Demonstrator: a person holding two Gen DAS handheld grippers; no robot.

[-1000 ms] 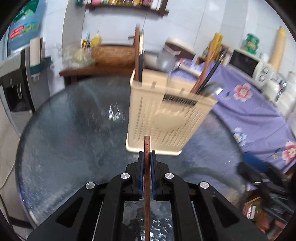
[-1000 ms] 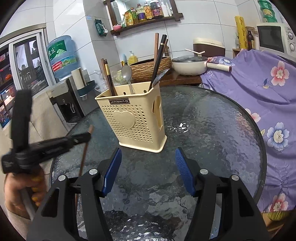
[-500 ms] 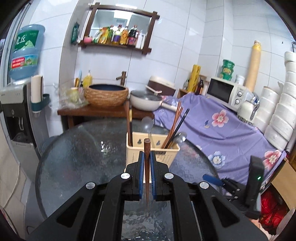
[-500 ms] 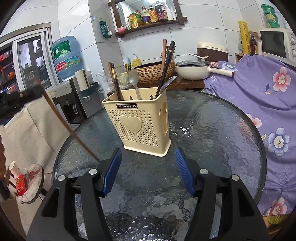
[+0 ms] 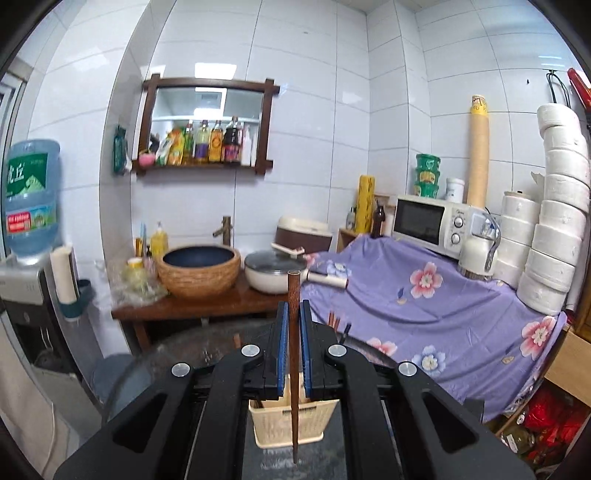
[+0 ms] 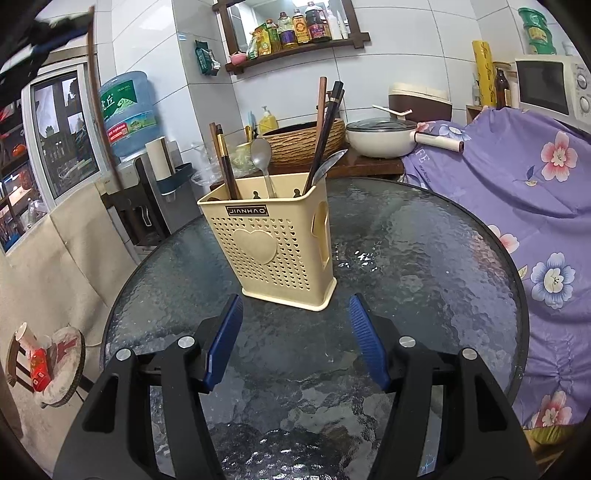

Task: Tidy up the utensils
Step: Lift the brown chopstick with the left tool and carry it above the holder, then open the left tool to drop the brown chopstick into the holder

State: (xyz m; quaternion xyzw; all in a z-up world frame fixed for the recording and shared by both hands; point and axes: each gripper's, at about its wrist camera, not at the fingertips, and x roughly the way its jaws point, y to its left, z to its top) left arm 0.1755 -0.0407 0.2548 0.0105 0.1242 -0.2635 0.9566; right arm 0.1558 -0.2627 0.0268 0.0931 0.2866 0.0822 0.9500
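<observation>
My left gripper (image 5: 291,314) is shut on a brown wooden chopstick (image 5: 294,369), held upright high above the beige perforated utensil holder (image 5: 293,421), which shows below between the fingers. In the right wrist view the holder (image 6: 277,247) stands on the round glass table (image 6: 424,266) with chopsticks (image 6: 325,133) and spoons (image 6: 263,158) in it. The held chopstick (image 6: 99,122) appears at the upper left there, with the left gripper (image 6: 44,33) above it. My right gripper (image 6: 295,336) is open and empty, low over the table in front of the holder.
Behind the table is a wooden shelf with a woven basin (image 6: 306,142) and a white pot (image 6: 380,138). A purple floral cloth (image 6: 535,177) covers the right side. A water dispenser (image 6: 127,114) stands at left; a small stool (image 6: 51,365) is on the floor.
My left gripper has risen well above the holder with the chopstick, tilting it upright. The right gripper has stayed open and nearly still.
</observation>
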